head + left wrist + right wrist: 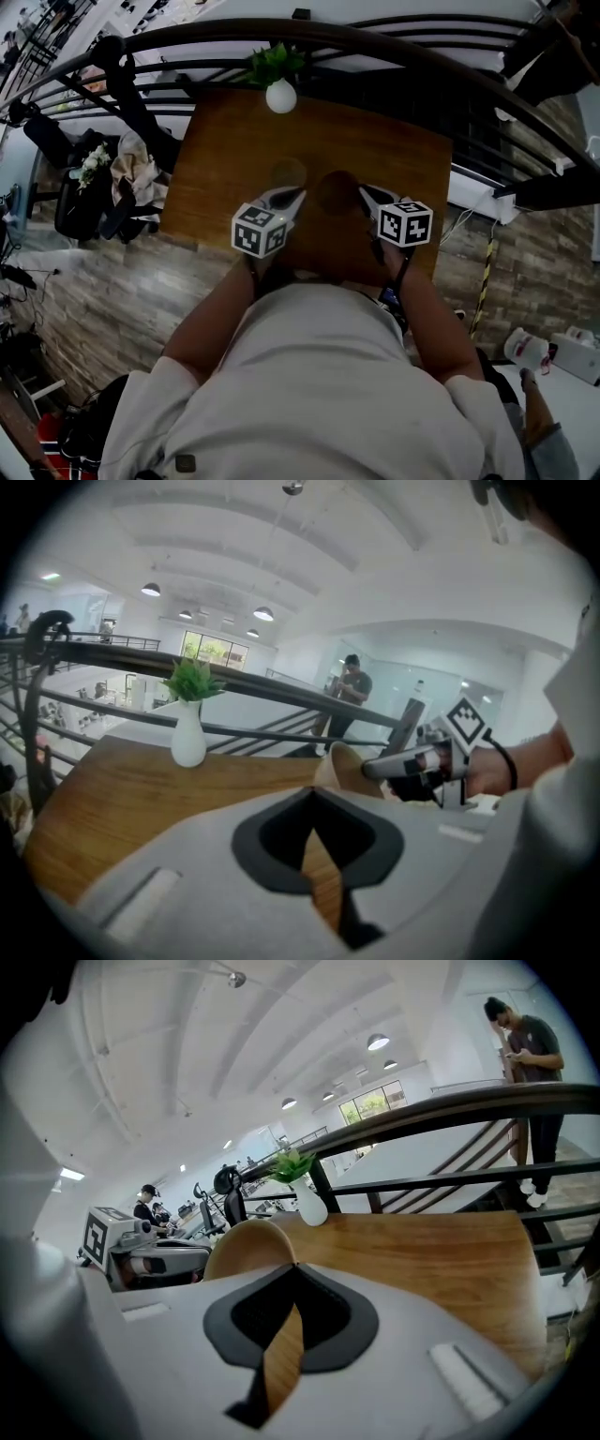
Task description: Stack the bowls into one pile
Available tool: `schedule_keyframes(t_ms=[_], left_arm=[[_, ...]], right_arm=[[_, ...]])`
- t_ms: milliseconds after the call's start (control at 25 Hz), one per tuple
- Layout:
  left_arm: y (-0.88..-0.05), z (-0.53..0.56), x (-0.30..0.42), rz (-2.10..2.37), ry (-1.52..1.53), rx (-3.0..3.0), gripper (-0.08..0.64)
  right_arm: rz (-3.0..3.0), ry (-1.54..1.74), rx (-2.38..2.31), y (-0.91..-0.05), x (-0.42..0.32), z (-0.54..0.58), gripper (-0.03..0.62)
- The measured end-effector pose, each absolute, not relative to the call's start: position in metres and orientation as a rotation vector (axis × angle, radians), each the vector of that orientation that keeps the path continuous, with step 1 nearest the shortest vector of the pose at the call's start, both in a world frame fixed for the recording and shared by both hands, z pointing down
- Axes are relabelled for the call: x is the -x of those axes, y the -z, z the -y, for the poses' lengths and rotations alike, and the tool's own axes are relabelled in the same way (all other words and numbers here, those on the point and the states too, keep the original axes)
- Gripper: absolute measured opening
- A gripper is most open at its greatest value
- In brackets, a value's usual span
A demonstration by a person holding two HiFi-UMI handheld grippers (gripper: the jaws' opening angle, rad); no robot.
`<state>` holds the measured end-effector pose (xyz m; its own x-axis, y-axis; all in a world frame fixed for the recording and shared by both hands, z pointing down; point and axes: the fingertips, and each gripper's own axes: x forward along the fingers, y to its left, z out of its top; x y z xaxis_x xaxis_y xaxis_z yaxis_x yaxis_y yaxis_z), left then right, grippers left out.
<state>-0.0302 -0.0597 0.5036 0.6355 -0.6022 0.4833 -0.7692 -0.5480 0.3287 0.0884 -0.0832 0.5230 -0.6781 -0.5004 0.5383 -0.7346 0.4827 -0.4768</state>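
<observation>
My right gripper (294, 1269): fingers nearly together, clamped on the rim of a wooden bowl (246, 1246). The bowl is tipped on edge over the middle of the bench (220, 159). My left gripper (314, 791): fingers together, only a sliver of wood grain in the slit, can't tell if bowl or bench. Second bowl (289, 174) is on the bench just ahead of the left gripper, beside the held one. White vase (280, 97) with greenery at the far edge, railing (394, 42) behind.

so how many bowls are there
2: one bowl in the left gripper, the other bowl in the right gripper; a nested one could be hidden.
</observation>
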Motion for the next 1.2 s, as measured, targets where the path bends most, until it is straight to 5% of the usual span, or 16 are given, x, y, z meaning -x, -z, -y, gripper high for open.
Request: schedule_keyframes(t_ms=[1200], left_arm=[[-0.526, 0.102, 0.205, 0.746, -0.510, -2.446, 0.003]], right_arm=[[2.255, -1.034, -1.333, -0.533, 0.090, 0.091, 0.014]])
